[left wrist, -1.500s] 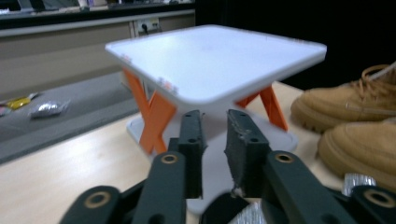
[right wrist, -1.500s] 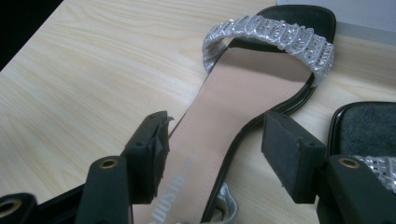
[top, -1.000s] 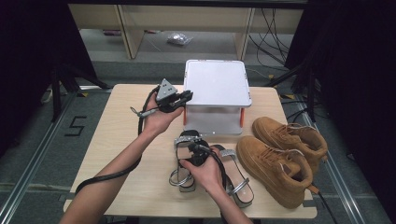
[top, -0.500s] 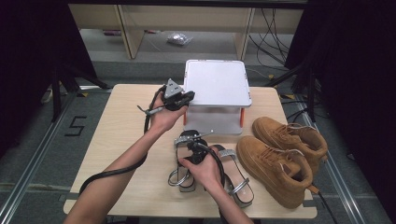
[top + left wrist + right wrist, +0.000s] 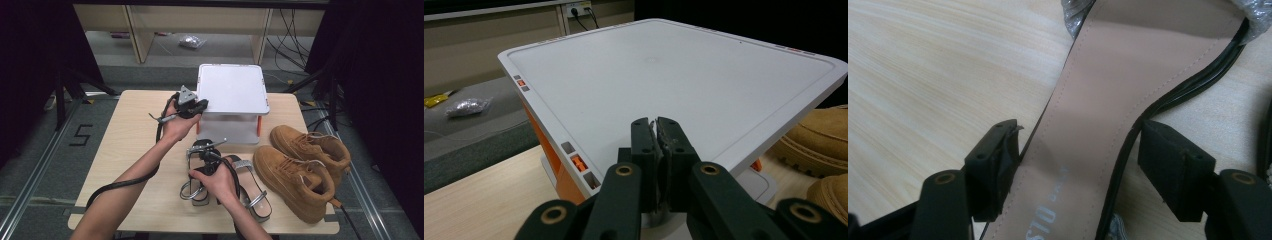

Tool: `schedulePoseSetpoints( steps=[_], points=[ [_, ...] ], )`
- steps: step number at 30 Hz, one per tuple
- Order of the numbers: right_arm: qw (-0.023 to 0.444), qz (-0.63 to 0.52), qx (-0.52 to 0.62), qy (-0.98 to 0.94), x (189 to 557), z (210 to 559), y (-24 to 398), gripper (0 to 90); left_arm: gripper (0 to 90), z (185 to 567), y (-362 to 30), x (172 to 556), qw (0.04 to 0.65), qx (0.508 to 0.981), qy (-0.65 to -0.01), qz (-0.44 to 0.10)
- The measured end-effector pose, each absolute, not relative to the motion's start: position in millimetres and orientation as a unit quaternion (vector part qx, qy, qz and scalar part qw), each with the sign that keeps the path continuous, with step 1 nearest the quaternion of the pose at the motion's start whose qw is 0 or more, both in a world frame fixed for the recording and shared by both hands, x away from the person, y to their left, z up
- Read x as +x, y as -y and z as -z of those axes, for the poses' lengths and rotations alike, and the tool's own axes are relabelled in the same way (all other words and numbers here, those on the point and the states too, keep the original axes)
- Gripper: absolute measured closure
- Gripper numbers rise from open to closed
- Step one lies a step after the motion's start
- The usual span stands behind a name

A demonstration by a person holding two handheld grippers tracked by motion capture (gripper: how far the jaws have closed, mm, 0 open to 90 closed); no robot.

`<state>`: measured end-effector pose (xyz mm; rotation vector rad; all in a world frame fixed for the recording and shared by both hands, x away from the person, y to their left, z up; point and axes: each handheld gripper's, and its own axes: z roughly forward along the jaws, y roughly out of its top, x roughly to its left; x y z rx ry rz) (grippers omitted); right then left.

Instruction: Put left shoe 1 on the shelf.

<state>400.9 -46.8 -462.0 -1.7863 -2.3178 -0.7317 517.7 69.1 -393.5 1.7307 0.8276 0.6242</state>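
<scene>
My left gripper [image 5: 202, 105] [image 5: 656, 127] is held at the left edge of a white lidded box [image 5: 231, 90] [image 5: 684, 75], a little above its lid. Its jaws have just been closing and now stand shut with nothing between them. My right gripper [image 5: 202, 150] [image 5: 1083, 150] points down at the left one of two strappy sandals [image 5: 196, 189]. Its jaws have just been opening and stand apart on either side of that sandal's beige insole [image 5: 1108, 90], with small gaps at the pads. The other sandal [image 5: 252, 192] lies beside it.
Two tan suede boots [image 5: 295, 180] [image 5: 819, 145] lie on the right of the wooden table [image 5: 130, 140]. The box has orange clips on its sides. Cables trail from both grippers across the table's left half. Shelves stand behind the table.
</scene>
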Motion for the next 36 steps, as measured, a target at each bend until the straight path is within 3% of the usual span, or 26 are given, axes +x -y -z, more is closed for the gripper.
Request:
schedulePoseSetpoints(
  steps=[12,13,16,17,18,23,24,25,27,36],
  points=[
    [0.074,0.222,-0.603,0.763,405,470,39,27.0,86.8,394,-68,518,0.533,0.723,-0.356,-0.259],
    [0.047,0.23,-0.582,0.778,408,476,42,27.6,87.7,394,-68,518,0.533,0.723,-0.355,-0.259],
    [0.057,0.228,-0.589,0.773,409,478,41,28.0,88.7,394,-67,518,0.532,0.723,-0.356,-0.259],
    [0.026,0.244,-0.559,0.792,413,483,44,29.4,89.5,394,-67,518,0.531,0.724,-0.355,-0.26],
    [0.026,0.244,-0.559,0.792,413,483,44,29.4,89.6,394,-67,518,0.531,0.724,-0.355,-0.26],
    [0.03,0.238,-0.553,0.798,417,485,44,30.9,89.7,394,-68,518,0.532,0.725,-0.354,-0.259],
    [0.038,0.237,-0.551,0.799,418,485,45,31.4,89.7,394,-68,518,0.532,0.724,-0.355,-0.258],
    [0.08,0.217,-0.593,0.772,415,479,41,32.4,89.8,394,-69,518,0.532,0.724,-0.355,-0.258],
    [0.093,0.215,-0.599,0.765,415,478,42,33.6,89.8,394,-69,518,0.532,0.724,-0.355,-0.258],
    [0.084,0.207,-0.595,0.773,415,477,56,38.5,89.8,393,-70,518,0.53,0.727,-0.355,-0.256]
  ],
)
